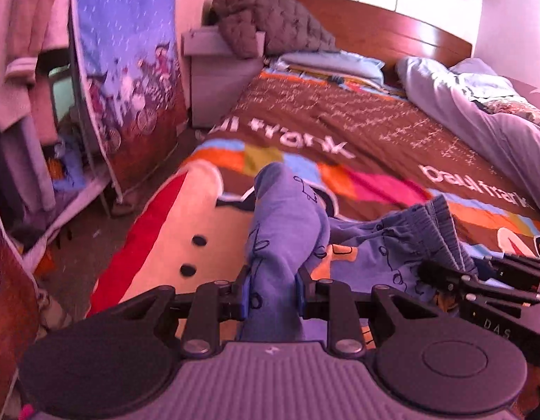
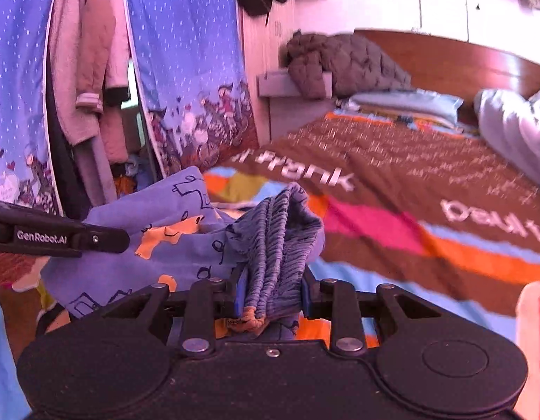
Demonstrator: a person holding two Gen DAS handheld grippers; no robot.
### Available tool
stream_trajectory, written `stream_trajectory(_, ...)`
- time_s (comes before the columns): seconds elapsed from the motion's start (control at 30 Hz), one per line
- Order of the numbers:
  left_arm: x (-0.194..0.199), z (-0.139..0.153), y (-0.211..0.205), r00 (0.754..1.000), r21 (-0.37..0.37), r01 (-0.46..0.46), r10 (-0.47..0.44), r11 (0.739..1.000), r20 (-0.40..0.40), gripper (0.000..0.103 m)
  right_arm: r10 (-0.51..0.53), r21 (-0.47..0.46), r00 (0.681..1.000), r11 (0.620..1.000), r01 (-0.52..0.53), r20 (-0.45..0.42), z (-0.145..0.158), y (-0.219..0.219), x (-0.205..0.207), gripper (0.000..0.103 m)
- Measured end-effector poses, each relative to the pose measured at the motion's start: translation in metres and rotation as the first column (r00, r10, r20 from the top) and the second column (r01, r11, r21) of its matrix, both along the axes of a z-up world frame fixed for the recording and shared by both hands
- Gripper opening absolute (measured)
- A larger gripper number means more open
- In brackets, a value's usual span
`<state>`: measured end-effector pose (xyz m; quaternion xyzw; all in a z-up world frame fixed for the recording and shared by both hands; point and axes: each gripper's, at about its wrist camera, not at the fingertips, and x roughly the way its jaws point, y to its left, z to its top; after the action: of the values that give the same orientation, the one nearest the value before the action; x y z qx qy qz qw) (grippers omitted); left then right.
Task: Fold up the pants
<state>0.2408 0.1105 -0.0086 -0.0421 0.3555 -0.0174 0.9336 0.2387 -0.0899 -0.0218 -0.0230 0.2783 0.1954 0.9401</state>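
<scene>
The pants (image 1: 287,224) are light blue with dark line drawings and orange patches. My left gripper (image 1: 272,299) is shut on a bunched leg of them, which stands up in front of the jaws. My right gripper (image 2: 272,295) is shut on the ribbed elastic waistband (image 2: 284,231), held above the bed. The waistband also shows in the left wrist view (image 1: 441,231), with the right gripper (image 1: 480,280) beside it. The left gripper's body (image 2: 60,236) shows at the left of the right wrist view, with pants fabric (image 2: 172,238) stretched between the two.
A brown, orange and pink bedspread (image 1: 340,133) covers the bed, with pillows (image 1: 333,63) and a crumpled duvet (image 1: 480,105) near the wooden headboard (image 1: 392,24). A grey nightstand (image 1: 214,70) with a dark jacket (image 1: 270,24) and a curtained clothes rack (image 2: 95,87) stand to the left.
</scene>
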Motion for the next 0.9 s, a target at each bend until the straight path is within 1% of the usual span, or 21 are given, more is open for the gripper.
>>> stream_trajectory(0.1,0.001,-0.008,0.013,0.999,-0.053,-0.009,0.007,0.999,-0.033,0.028,0.001,0.019,0.999,1.000,0.000,-0.048,-0.015,0.006,0.002,0.032)
stream_trajectory(0.17,-0.001,-0.010,0.019,0.999,-0.079,-0.005,0.002,0.997,-0.040,0.029,-0.023,0.027,0.998,0.999,0.025,-0.059,-0.022,0.009,0.000,0.033)
stream_trajectory(0.23,-0.002,-0.013,0.024,0.999,-0.091,0.000,-0.005,0.996,-0.048,0.030,-0.048,0.047,0.997,0.998,0.051,-0.066,-0.027,0.009,-0.002,0.033)
stream_trajectory(0.33,-0.001,-0.016,0.027,0.998,-0.091,-0.007,0.001,0.996,-0.064,0.034,-0.078,0.061,0.994,0.995,0.082,-0.078,-0.033,0.008,-0.004,0.038)
stream_trajectory(0.4,-0.001,-0.017,0.027,0.998,-0.080,-0.013,0.008,0.997,-0.066,0.040,-0.099,0.060,0.992,0.993,0.104,-0.078,-0.036,0.008,-0.005,0.048)
stream_trajectory(0.43,-0.002,-0.017,0.028,0.998,-0.074,-0.015,0.010,0.997,-0.062,0.044,-0.108,0.058,0.991,0.992,0.113,-0.078,-0.037,0.007,-0.005,0.051)
stream_trajectory(0.47,-0.003,-0.017,0.028,0.998,-0.065,-0.018,0.015,0.998,-0.060,0.051,-0.118,0.057,0.990,0.991,0.123,-0.078,-0.038,0.006,-0.005,0.059)
stream_trajectory(0.5,-0.004,-0.016,0.028,0.998,-0.054,-0.024,0.021,0.998,-0.057,0.053,-0.129,0.057,0.988,0.989,0.133,-0.080,-0.039,0.004,-0.005,0.067)
stream_trajectory(0.53,-0.004,-0.016,0.028,0.998,-0.046,-0.027,0.025,0.999,-0.055,0.058,-0.146,0.049,0.986,0.987,0.150,-0.082,-0.039,0.003,-0.004,0.072)
stream_trajectory(0.6,-0.005,-0.015,0.029,0.998,-0.040,-0.033,0.031,0.999,-0.055,0.062,-0.175,0.029,0.981,0.984,0.178,-0.081,-0.040,0.002,-0.004,0.090)
stream_trajectory(0.67,-0.006,-0.013,0.031,0.997,-0.038,-0.050,0.048,0.998,-0.056,0.071,-0.200,0.011,0.977,0.980,0.201,-0.078,-0.041,0.002,-0.003,0.097)
stream_trajectory(0.7,-0.007,-0.012,0.031,0.997,-0.036,-0.061,0.059,0.997,-0.054,0.073,-0.208,0.003,0.975,0.978,0.209,-0.075,-0.040,0.001,-0.004,0.099)
stream_trajectory(0.83,-0.013,-0.004,0.031,0.995,-0.016,-0.095,0.095,0.995,-0.017,0.092,-0.235,-0.018,0.970,0.972,0.234,-0.065,-0.034,-0.001,-0.011,0.102)
stream_trajectory(0.9,-0.017,0.001,0.030,0.994,-0.014,-0.105,0.105,0.994,0.013,0.095,-0.247,-0.018,0.968,0.969,0.247,-0.050,-0.026,-0.002,-0.017,0.102)
